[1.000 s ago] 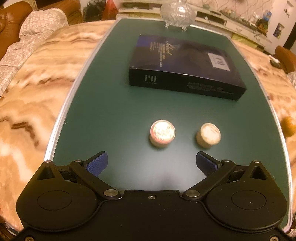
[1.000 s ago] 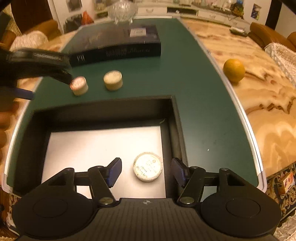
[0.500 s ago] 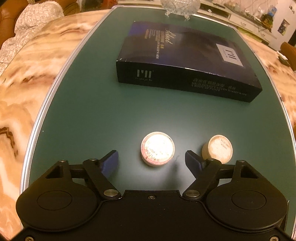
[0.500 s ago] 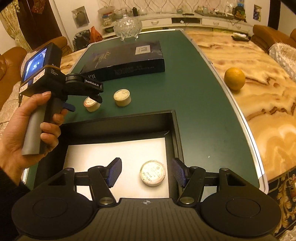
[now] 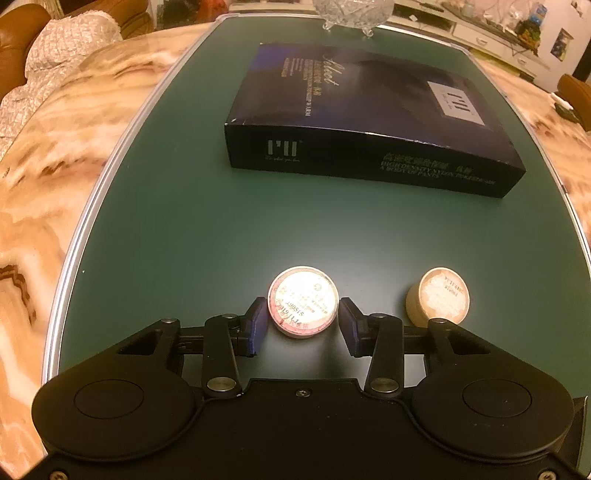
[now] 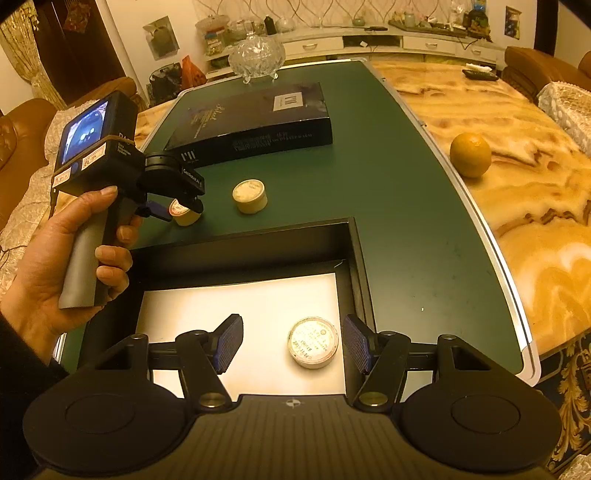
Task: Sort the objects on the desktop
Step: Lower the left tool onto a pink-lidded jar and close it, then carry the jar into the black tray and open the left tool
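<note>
Glass bowl (image 5: 352, 14) cut off by top edge in left view, only feet and lower body showing. Pink tin (image 6: 183, 213) half hidden behind left gripper (image 6: 177, 212) in right view. Fine print on box (image 5: 369, 122) side too blurred to read (big logo aside). Print on tin (image 6: 313, 346) in tray (image 6: 354, 266) too small to read. Person's sleeve (image 6: 14, 350) runs off left edge. Shelf clutter at back too small to tell.
</note>
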`<state>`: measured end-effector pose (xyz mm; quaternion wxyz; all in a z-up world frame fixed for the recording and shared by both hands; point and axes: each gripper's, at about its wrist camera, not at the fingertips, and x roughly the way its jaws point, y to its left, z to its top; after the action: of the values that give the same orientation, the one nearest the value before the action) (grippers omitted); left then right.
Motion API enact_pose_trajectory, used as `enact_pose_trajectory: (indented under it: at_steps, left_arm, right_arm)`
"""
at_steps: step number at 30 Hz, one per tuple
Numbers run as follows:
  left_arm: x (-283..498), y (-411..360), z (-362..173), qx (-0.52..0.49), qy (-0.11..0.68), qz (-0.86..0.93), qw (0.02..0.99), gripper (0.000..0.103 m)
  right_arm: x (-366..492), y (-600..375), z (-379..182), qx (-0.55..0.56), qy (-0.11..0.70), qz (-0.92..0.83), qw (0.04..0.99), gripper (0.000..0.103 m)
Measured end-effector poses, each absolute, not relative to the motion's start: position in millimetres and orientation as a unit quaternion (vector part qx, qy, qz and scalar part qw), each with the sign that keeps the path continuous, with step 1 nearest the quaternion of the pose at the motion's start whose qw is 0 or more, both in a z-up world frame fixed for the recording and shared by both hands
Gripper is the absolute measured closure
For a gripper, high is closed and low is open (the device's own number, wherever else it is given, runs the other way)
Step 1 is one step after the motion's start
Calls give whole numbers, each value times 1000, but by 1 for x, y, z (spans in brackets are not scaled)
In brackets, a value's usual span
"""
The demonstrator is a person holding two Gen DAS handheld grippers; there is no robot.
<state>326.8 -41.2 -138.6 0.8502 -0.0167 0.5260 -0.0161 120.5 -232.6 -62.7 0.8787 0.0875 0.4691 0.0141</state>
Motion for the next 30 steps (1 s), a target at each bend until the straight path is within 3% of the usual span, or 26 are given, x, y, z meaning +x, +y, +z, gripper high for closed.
enact_pose_trajectory:
  at_steps: [11, 21, 30]
  left_arm:
    - [301, -36, -106, -8, 508, -21, 861, 62]
    - [228, -33, -62, 10, 500, -51, 865, 62]
    - [170, -30, -71, 12, 531, -63, 845, 62]
  right_arm:
    - [118, -234, -61, 91, 468, 8, 879, 40]
    - [106, -236, -53, 109, 461, 1, 881, 40]
    - [91, -241, -52, 125, 460, -8, 879, 40]
